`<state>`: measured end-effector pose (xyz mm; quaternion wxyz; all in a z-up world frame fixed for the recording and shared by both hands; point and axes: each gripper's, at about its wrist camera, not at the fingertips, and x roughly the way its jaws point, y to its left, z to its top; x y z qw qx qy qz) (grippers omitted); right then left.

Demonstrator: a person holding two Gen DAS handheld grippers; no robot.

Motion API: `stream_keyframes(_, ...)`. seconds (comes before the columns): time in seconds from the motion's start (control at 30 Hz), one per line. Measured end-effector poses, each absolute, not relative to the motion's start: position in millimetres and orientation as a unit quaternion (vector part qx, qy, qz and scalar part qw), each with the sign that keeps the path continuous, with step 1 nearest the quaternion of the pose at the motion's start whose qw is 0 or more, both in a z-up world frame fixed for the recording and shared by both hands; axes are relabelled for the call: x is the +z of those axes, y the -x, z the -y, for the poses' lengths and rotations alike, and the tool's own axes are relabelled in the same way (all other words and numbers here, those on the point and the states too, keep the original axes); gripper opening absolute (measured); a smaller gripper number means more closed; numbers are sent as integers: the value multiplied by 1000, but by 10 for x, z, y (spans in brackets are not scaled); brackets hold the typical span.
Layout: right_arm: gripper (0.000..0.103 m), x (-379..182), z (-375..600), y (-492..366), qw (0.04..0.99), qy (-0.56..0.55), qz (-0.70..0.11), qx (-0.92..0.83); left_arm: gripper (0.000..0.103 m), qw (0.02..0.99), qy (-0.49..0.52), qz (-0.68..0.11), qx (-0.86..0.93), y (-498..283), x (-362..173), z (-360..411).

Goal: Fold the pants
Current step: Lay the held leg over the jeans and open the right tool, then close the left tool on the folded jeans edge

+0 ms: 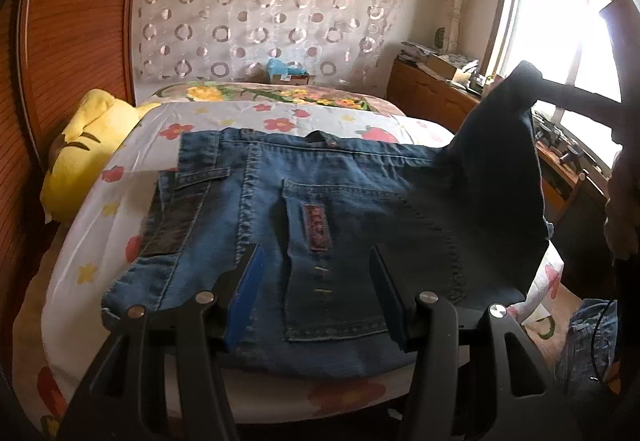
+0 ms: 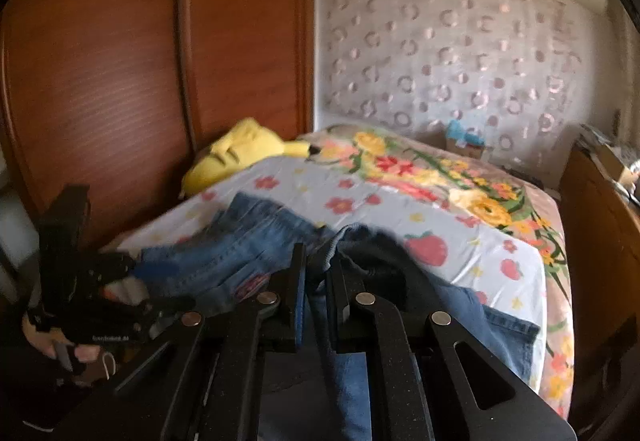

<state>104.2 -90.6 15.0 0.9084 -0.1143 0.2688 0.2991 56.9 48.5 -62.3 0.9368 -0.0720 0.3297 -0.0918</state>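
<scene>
Two grippers: both work over one pair of jeans on the bed.
Bed [image 1: 256,109]: flower-print sheet shows bare beyond the waistband and along the left side; its right edge runs close to a wooden desk [image 1: 432,89].
Wardrobe [image 2: 120,61]: brown slatted doors stand close along the bed's left side, with a yellow plush toy [image 1: 86,145] wedged between.
Curtain [image 1: 264,1]: white with ring pattern, covering the wall behind the bed.
Jeans [image 1: 320,209]: they lie across the near part of the bed with a back pocket upward, hem edge toward the left gripper, waistband away from it; the right-hand portion is lifted off the sheet in a dark fold.
Label on jeans: a small red patch [image 1: 317,227] sits on the pocket; its writing is too blurred to read.
Left gripper [image 1: 318,281]: jaws spread wide, blue pads showing, poised over the near edge of the denim and gripping nothing.
Right gripper [image 2: 318,281]: jaws narrow, pinched on a bunched fold of the jeans, holding it raised; this view is blurred.
Desk contents: boxes and papers crowd its top under the bright window [image 1: 552,29]; details cannot be made out.
Box at the bed's far end [image 1: 290,75]: a small carton with something blue in it.
</scene>
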Motion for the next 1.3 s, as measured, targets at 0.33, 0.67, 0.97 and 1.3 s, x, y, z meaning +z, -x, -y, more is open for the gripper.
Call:
stream_keyframes(0.33, 39, -87, 1083, -1148, 910, 98, -294, 276, 54, 934, 77, -337, -94, -610, -681, -478)
stream_keyframes(0.67, 47, -548, 1537, -1265, 908, 75, -346, 223, 54, 927, 54, -350, -125, -789, -722, -230)
stream_keyframes(0.97, 51, -858, 1758, -1359, 901, 57, -382, 200, 53, 919, 32, -354, -173, -1024, -696, -3)
stream_keyframes(1.3, 52, -1031, 1772, -1456, 892, 46, -401, 205, 51, 903, 17, -384, -191, -1274, -839, 152)
